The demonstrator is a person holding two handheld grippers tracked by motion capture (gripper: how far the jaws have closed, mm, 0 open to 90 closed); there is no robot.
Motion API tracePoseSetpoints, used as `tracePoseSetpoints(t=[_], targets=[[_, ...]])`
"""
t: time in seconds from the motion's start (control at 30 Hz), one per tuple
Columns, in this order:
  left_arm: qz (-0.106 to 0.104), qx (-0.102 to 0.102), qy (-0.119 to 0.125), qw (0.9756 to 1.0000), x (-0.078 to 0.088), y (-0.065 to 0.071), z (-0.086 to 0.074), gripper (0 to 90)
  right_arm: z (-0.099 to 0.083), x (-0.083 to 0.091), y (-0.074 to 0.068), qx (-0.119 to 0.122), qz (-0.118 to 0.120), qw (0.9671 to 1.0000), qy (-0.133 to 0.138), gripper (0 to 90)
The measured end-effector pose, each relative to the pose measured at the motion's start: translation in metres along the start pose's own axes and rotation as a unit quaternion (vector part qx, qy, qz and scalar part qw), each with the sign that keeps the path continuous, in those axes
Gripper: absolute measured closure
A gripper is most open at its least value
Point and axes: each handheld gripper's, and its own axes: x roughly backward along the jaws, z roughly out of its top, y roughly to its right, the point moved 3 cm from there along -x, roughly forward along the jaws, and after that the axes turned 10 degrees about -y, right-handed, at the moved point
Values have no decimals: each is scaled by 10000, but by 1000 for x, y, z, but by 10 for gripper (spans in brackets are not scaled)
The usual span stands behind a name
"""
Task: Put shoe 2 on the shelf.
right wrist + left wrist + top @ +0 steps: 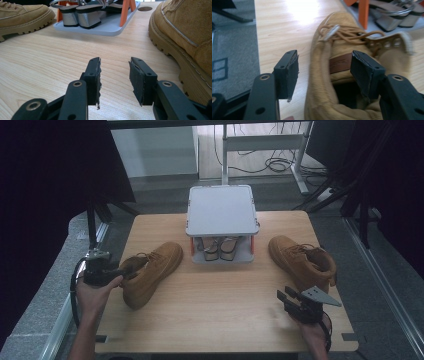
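Note:
Two tan suede lace-up boots lie on the wooden table. The left boot lies on a slant, toe toward the rack. My left gripper is at its collar and stands open. One jaw is outside the boot with bare table showing between pad and suede; the other is over the boot's opening by the brown tag. The right boot stands at the right. My right gripper hovers low over the table just in front of it, open, with nothing between its pads.
A grey two-tier shoe rack with orange posts stands at the back middle, a pair of silver-heeled sandals on its lower shelf. Bare wood lies between the boots. The left boot also shows at far left.

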Motion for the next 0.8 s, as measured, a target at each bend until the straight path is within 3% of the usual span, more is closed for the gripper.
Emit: tracePoseSetpoints(t=[0.23,0.4,0.6,0.8], targets=[[218,-153,-367,9990,-9,-2,6,510,0,-1,0,11,-46,10000,-8,606],[212,-176,-644,9975,-20,-4,1,557,0,0,0,-11,-75,10000,-2,601],[10,-131,-640,9979,-21,-2,0,666,0,-1,-1,4,-95,10000,-22,599],[20,-75,-632,9980,-21,-3,-1,722,11,8,-8,203,-126,9997,101,598]])
